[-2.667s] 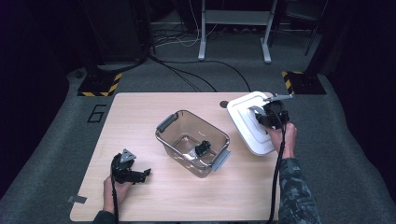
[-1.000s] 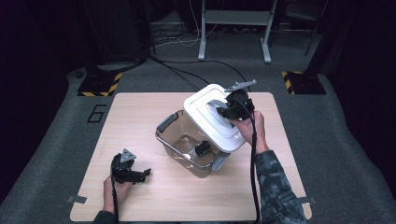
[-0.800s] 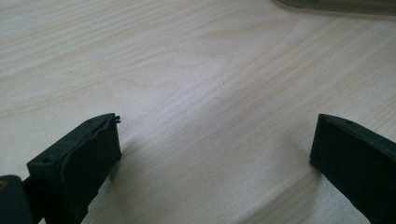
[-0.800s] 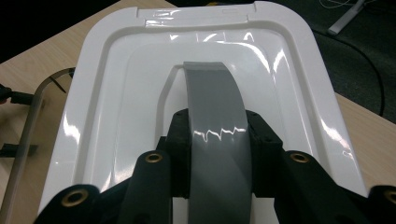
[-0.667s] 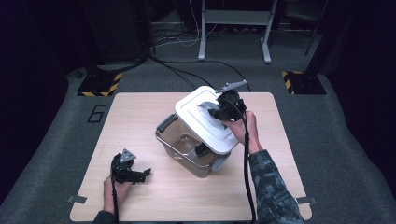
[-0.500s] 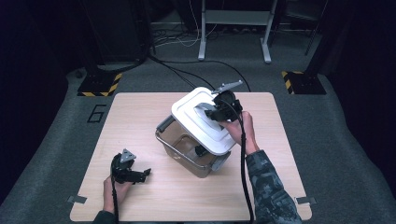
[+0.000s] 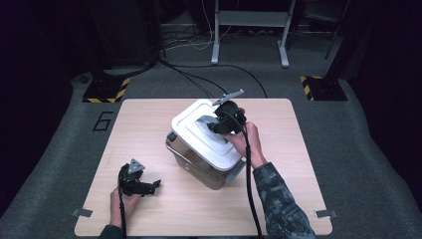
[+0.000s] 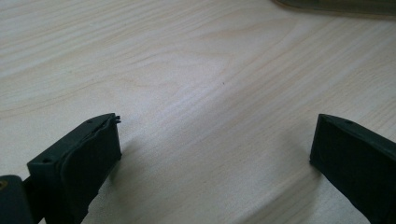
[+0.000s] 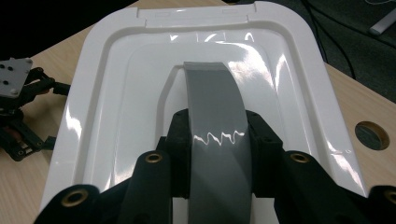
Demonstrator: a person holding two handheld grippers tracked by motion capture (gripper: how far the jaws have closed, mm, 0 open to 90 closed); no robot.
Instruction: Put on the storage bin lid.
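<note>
1. Lid (image 7: 199,130): glossy white plastic, rounded rectangle, grey arched handle (image 9: 215,121); sits tilted over clear box (image 7: 199,164), mid-table.
2. Right gripper (image 7: 222,125): jaws clamped on handle.
3. Left gripper (image 7: 149,186): jaws apart, near table's (image 7: 298,164) front-left corner; pale wood grain.

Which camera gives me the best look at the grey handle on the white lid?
The right gripper view: the grey handle is close up, clamped between the right tongs on the white lid. In the high view it is small, half hidden by the tongs.
</note>
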